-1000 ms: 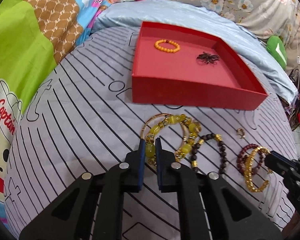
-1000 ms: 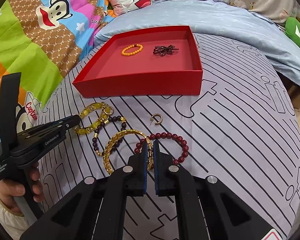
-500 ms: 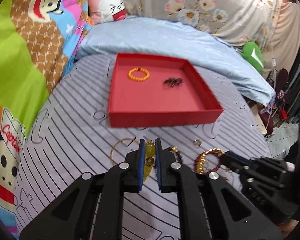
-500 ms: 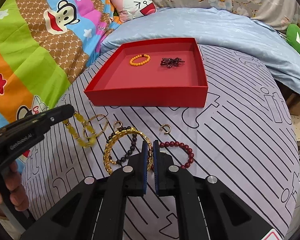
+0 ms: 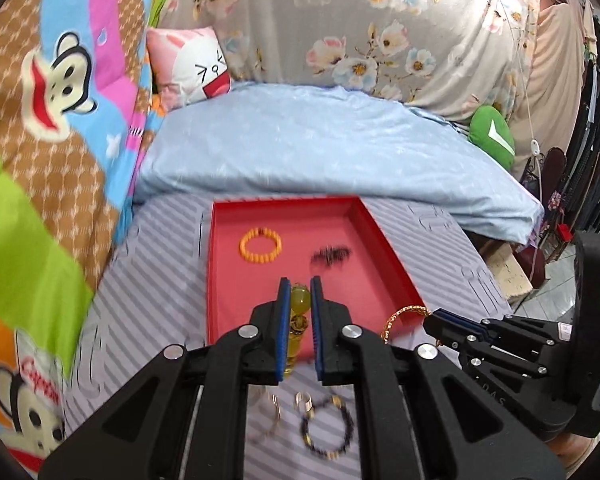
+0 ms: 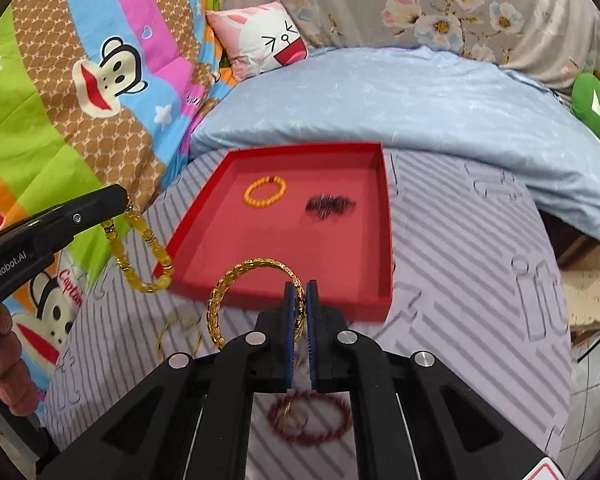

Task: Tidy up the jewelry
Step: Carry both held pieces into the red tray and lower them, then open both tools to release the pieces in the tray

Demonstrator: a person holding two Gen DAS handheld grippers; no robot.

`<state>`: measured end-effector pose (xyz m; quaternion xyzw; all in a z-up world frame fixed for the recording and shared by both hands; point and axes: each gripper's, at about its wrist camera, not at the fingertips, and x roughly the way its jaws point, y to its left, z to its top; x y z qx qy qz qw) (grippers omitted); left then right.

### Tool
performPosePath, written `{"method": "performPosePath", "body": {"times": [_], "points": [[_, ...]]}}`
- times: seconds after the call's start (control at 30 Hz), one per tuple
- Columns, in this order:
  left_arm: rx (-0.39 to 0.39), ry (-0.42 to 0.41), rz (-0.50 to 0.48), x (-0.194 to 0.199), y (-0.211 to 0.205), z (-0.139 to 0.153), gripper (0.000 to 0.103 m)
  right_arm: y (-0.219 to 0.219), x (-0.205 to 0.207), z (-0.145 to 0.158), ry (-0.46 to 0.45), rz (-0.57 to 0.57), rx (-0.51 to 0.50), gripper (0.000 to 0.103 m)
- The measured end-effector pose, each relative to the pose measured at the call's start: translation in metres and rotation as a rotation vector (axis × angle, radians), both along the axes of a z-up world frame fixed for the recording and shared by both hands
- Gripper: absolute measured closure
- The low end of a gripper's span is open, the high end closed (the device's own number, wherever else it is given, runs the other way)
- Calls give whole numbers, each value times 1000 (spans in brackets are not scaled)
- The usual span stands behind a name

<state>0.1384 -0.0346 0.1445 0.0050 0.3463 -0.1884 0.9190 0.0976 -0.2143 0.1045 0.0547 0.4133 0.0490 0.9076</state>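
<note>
While both bracelets hang clear of the bedcover, each seems held by a single short stretch of its loop so the rest can dangle free and drop flat once let go. A yellow bead bracelet (image 6: pixel 140 252) hangs from the left gripper (image 5: pixel 299 312), whose fingers are almost closed, pinching one large bead; it sits in the air just over the near-left corner of the red tray (image 6: pixel 385 216). Just right of it, a gold chain bangle (image 6: pixel 244 296) is nipped edge-on in the right gripper (image 6: pixel 299 316), fingers nearly together on the band, the ring standing upright above the tray's near wall. Both look poised for release into the tray, which is my reading of the task.

Inside the tray lie two pieces: one orange bead bracelet (image 6: pixel 265 191) toward the far left and one dark tangled piece (image 6: pixel 331 205) to its right, blurred beyond naming. Left on the striped sheet (image 6: pixel 460 264) near the grippers I count one dark red bead bracelet (image 6: pixel 310 420), one dark bracelet with gold spacers (image 5: pixel 327 428), one thin gold hoop (image 6: pixel 179 338) and one small gold ring-like item (image 5: pixel 305 402). That makes two held, two stored, four waiting. Beyond the tray lie a blue duvet (image 6: pixel 400 100) and one pink cartoon pillow (image 6: pixel 260 36).
</note>
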Motion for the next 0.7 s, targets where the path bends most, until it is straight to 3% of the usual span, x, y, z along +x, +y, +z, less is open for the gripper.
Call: {"method": "performPosePath", "body": {"times": [0.13, 0.37, 0.7], "points": [[22, -3, 5, 34, -14, -6, 94, -4, 38, -1, -6, -5, -19, 98], [51, 50, 21, 92, -26, -41, 94, -3, 88, -25, 36, -6, -25, 98], [63, 138, 38, 134, -24, -92, 93, -3, 130, -66, 118, -11, -46, 93]]}}
